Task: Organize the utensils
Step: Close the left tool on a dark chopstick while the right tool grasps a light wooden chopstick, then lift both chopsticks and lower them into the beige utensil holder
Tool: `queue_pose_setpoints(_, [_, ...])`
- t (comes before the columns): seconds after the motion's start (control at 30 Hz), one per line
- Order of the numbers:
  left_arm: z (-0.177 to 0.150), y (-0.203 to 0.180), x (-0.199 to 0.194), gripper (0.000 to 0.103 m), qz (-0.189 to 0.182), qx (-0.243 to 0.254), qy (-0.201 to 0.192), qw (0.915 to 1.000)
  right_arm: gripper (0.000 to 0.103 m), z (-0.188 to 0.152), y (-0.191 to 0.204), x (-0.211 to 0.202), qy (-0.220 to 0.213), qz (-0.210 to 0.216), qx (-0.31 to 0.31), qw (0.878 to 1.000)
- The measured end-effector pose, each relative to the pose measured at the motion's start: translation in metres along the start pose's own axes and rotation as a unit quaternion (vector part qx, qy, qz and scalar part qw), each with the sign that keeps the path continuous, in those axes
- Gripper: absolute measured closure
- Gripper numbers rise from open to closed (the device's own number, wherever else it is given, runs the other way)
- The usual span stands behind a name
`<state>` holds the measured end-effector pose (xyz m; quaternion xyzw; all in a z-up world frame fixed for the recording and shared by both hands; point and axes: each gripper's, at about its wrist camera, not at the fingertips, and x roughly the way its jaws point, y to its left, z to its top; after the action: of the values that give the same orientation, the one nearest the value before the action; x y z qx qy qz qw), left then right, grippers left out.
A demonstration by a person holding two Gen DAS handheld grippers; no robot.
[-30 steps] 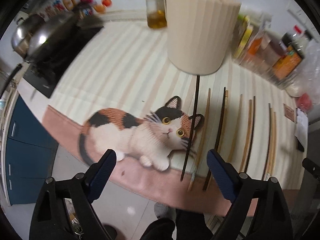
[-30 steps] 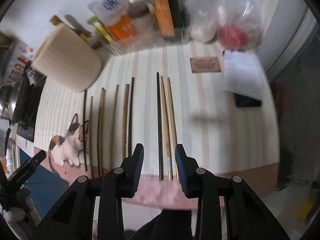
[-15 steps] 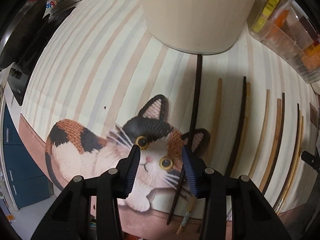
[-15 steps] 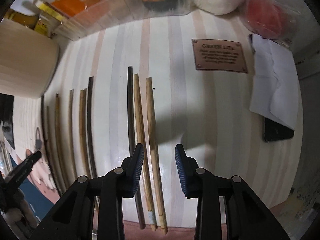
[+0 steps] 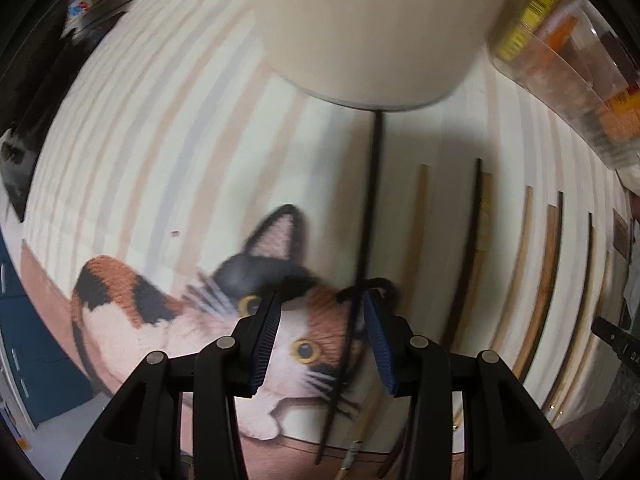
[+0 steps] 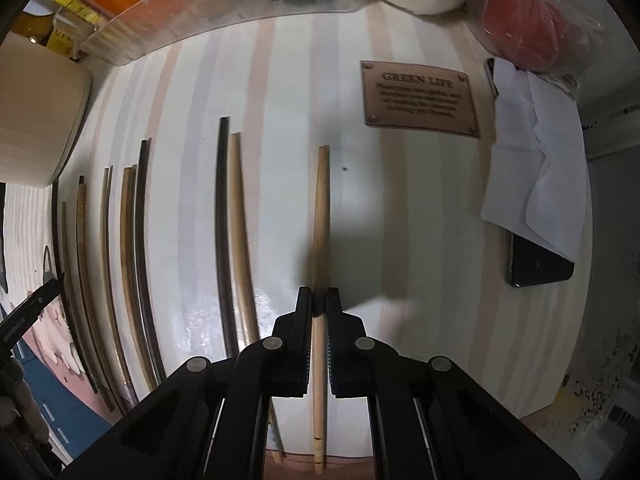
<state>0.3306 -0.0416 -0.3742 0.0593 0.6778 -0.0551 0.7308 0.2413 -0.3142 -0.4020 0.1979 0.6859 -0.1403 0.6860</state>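
Several chopsticks lie in a row on a striped mat [image 6: 280,92]. My right gripper [image 6: 319,300] is shut on a light wooden chopstick [image 6: 321,216], held apart from a dark chopstick [image 6: 221,216] and a tan one [image 6: 240,216] to its left. My left gripper [image 5: 320,312] is open, low over the cat picture [image 5: 224,312], with a black chopstick [image 5: 370,216] running between its fingers close to the right one. More chopsticks [image 5: 472,248] lie to the right. A cream ribbed holder [image 5: 372,28] stands just beyond the black chopstick's far end.
A clear bin of packets [image 6: 208,12] and bags [image 6: 516,28] line the back. A leather label [image 6: 420,98], white paper [image 6: 532,152] and a phone [image 6: 536,264] lie at right. A dark stove [image 5: 24,148] is at far left. The mat's front edge [image 5: 296,448] is near.
My right gripper closed on the light wooden chopstick and shifted it right, away from its neighbours. My left gripper moved right and lower, now straddling the black chopstick.
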Motion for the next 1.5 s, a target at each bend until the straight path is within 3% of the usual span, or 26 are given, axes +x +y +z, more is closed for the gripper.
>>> queue_pose_setpoints(0.1, [0.002,-0.010,0.005,0.064,0.001,0.011,0.001,0.9999,0.097,0.000,-0.001,0.001,0.006,0.001,-0.002,1.000])
queue_pose_setpoints(0.23, [0.002,-0.011,0.003,0.098,-0.009,0.013,-0.009,0.9998,0.096,0.004,0.002,-0.001,0.013,-0.010,-0.014,1.000])
queue_pose_setpoints(0.37, [-0.012,-0.005,0.002,0.099,-0.001,0.013,-0.010,0.9999,0.097,0.004,0.007,-0.002,0.013,-0.006,-0.022,1.000])
queue_pose_setpoints(0.5, [-0.047,0.019,0.003,0.099,0.002,-0.011,0.003,0.9999,0.097,-0.002,-0.002,0.006,0.037,0.005,-0.043,0.998])
queue_pose_setpoints(0.67, [-0.082,0.033,0.004,0.099,-0.010,-0.032,0.013,0.9994,0.096,-0.013,0.010,0.009,0.045,-0.013,-0.085,0.995])
queue_pose_setpoints(1.0, [-0.046,0.035,0.019,0.096,0.008,-0.012,-0.001,0.9999,0.095,-0.012,0.042,0.010,0.045,-0.054,-0.101,0.992])
queue_pose_setpoints(1.13, [-0.050,0.004,0.010,0.098,0.016,-0.004,-0.007,0.9998,0.094,-0.011,0.048,0.010,0.049,-0.060,-0.098,0.992])
queue_pose_setpoints(1.37, [-0.039,-0.004,0.018,0.099,0.019,0.010,-0.019,0.9996,0.096,-0.001,0.041,0.019,0.036,-0.050,-0.075,0.995])
queue_pose_setpoints(1.5, [-0.019,-0.011,-0.009,0.099,0.022,0.009,-0.039,0.9990,0.096,-0.010,0.026,0.012,0.020,-0.026,-0.056,0.998])
